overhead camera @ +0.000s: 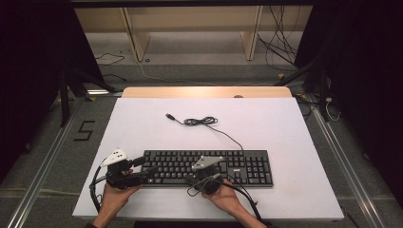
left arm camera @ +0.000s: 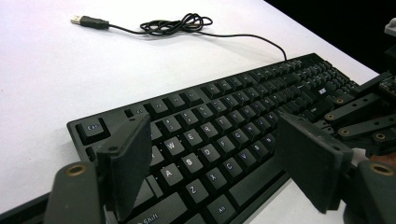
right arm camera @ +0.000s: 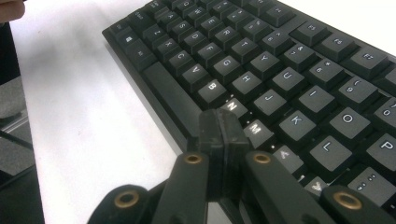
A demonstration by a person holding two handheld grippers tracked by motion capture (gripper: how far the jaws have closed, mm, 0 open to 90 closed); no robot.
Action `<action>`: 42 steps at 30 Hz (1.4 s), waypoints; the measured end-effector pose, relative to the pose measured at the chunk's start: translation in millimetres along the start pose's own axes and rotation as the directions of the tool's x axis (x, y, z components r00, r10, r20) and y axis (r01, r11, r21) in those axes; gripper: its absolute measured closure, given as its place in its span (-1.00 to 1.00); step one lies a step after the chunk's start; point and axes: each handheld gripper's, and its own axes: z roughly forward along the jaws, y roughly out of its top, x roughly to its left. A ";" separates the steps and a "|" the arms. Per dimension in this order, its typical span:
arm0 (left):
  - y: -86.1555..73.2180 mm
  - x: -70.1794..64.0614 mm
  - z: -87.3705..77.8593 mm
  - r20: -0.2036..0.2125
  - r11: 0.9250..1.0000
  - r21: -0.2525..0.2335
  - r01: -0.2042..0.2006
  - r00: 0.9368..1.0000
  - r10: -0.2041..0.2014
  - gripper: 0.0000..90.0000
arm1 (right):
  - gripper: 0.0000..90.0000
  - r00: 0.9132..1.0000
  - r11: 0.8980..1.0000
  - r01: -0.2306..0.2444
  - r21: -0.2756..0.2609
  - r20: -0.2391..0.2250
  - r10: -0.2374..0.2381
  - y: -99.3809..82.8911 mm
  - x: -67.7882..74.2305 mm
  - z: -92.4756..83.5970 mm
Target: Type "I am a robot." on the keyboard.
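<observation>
High view: one keyboard (overhead camera: 209, 167), two grippers (overhead camera: 142, 172).

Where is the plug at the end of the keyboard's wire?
The plug lies on the white table beyond the keyboard, left of the bunched wire in the high view.

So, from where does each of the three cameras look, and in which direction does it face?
High view: sits above the person's side, looks forward and down on the table and keyboard; both hands, the left gripper and the right gripper show.
Left gripper view: rides on the left gripper, looks over the keyboard's left end toward the cable; its open jaws show.
Right gripper view: rides on the right gripper, looks at the letter keys; its shut jaws show.
All three share the keyboard.
</observation>
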 end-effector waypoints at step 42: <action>-2.2 9.4 16.3 -0.085 0.993 0.113 -0.016 0.996 0.026 0.91 | -0.16 0.996 0.983 -0.086 -0.162 -0.018 0.084 4.6 -13.8 -51.2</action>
